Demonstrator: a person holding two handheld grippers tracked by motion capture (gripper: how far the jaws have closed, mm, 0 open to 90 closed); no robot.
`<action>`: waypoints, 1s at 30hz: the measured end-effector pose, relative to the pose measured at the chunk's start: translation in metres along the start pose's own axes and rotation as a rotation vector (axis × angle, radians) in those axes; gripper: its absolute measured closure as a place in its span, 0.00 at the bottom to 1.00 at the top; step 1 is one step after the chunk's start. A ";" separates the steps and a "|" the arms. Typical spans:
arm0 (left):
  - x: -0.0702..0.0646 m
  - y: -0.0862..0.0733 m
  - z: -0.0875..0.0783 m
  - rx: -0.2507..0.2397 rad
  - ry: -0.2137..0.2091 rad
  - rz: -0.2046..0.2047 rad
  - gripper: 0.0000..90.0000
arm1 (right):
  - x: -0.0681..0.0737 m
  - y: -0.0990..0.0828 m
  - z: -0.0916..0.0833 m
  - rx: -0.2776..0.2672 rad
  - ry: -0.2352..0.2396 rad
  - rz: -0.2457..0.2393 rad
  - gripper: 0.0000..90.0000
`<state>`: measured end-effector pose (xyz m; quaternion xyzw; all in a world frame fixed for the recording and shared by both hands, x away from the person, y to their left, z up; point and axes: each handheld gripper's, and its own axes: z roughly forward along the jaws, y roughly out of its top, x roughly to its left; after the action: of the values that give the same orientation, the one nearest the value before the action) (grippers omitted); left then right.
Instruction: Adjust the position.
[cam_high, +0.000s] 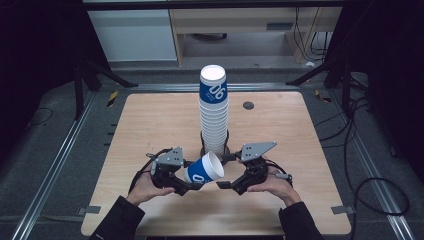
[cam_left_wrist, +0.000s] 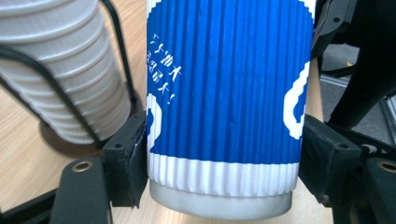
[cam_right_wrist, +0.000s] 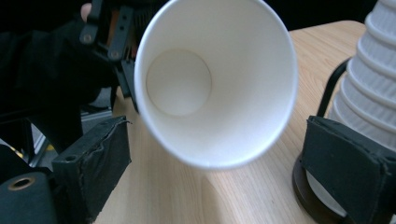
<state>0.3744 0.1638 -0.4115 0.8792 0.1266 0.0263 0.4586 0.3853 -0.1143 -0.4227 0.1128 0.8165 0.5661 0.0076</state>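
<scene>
High view looks down, gripper views close — sharing cup (cam_high: 204, 171), stack (cam_high: 214, 112)

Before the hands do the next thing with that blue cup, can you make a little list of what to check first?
1. Left gripper pinching the blue cup near its bottom: ok, both pads press its ribbed sides.
2. Right gripper let go of the cup: ok, its jaws stand wide apart and the rim hangs free between them.
3. Cup empty inside: ok, the right gripper view shows a clean white bottom.
4. Cup off the table: ok, it is held lying sideways, mouth toward the right gripper.
5. Cup stack standing straight in its black wire holder: ok.
6. Cup squashed by the grip: cannot tell.
</scene>
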 end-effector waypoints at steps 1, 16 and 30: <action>-0.001 0.001 0.001 -0.004 -0.001 0.005 0.30 | 0.000 0.000 0.000 -0.005 0.006 0.003 0.09; -0.013 0.004 0.015 0.005 -0.035 0.045 0.30 | 0.003 -0.001 0.010 -0.011 0.070 0.040 0.13; -0.011 0.005 0.012 0.040 -0.040 0.033 0.23 | 0.003 -0.002 0.010 0.020 0.096 0.047 0.18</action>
<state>0.3666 0.1485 -0.4141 0.8905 0.1032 0.0136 0.4429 0.3836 -0.1056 -0.4276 0.1047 0.8188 0.5626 -0.0459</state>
